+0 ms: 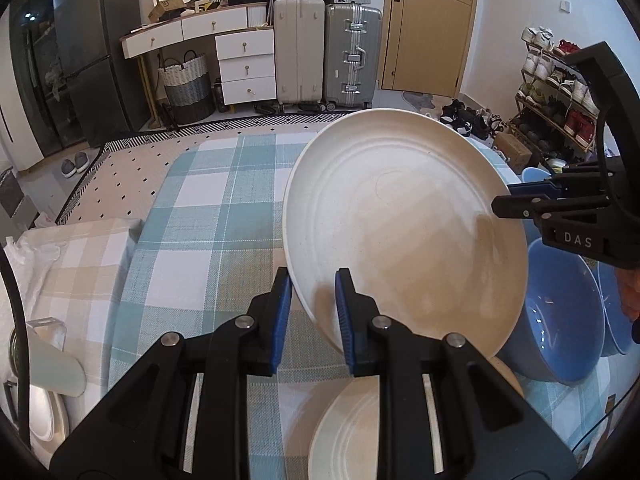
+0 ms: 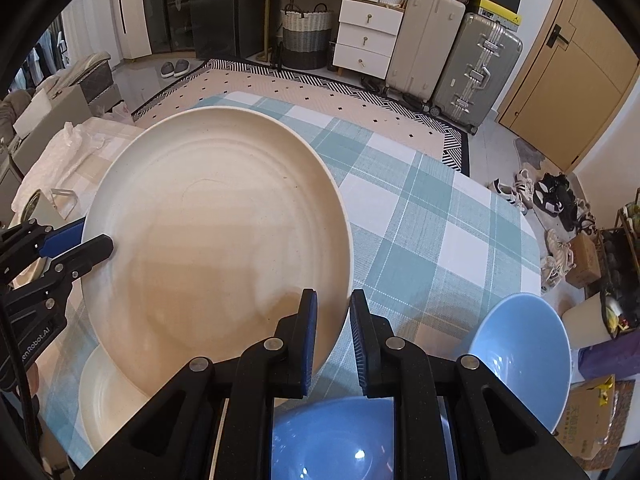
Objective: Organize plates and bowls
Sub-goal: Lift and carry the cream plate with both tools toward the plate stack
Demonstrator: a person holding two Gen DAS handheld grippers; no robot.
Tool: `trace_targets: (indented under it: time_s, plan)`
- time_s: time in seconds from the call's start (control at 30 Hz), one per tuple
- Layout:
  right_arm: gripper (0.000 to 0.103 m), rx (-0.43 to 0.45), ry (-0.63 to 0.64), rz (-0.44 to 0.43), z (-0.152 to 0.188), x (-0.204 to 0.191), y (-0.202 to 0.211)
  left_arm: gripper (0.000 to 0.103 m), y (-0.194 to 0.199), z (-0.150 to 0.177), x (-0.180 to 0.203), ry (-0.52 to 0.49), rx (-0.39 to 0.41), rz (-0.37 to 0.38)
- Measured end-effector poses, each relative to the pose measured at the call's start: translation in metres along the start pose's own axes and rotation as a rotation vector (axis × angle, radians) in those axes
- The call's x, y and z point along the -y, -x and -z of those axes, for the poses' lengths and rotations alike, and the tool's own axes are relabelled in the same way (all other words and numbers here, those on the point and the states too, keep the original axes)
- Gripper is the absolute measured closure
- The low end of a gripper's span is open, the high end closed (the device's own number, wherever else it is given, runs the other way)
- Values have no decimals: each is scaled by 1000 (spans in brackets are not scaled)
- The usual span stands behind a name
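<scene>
Cream plate (image 1: 400, 220) is held up off the checked tablecloth (image 1: 208, 208), tilted, gripped at two opposite edges. Left gripper (image 1: 310, 312) has its jaws straddling the plate's near-left rim, clamped on it or very nearly; right gripper (image 2: 333, 334) does the same on the near-right rim, blue pads either side of the edge, slight gap showing, so full contact can't be confirmed. A second cream plate (image 2: 108, 396) lies flat on the cloth directly below the lifted one; likely stack target, so the move turns on lowering straight down, both grippers about equally near. Two blue bowls (image 2: 524, 356) sit to the right, one (image 2: 332, 440) just under the right gripper. Readable writing: "DAS" on the right gripper body in the left view; "...enRobot.AI" on the left gripper in the right view; a red shoebox far back with a swoosh logo.
</scene>
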State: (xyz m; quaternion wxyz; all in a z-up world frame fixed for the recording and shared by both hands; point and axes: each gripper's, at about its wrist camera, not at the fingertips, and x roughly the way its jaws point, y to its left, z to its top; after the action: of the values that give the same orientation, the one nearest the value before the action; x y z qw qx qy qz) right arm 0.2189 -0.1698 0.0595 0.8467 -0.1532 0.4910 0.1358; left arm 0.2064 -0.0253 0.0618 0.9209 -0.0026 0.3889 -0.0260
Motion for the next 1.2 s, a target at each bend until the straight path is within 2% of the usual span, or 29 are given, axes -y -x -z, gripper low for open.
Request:
trace_targets:
  time_s: [0.5,0.9,1.2]
  plan:
    - [86,48,6,-7,34,-26,48,84,68,31,8,1,38,-6]
    - [86,88,13,-18,64,-49,81,84,107,54,9,4,59,-18]
    - [86,105,-1,-35,88,-61,94,84,121,65,9,-2,60,-27]
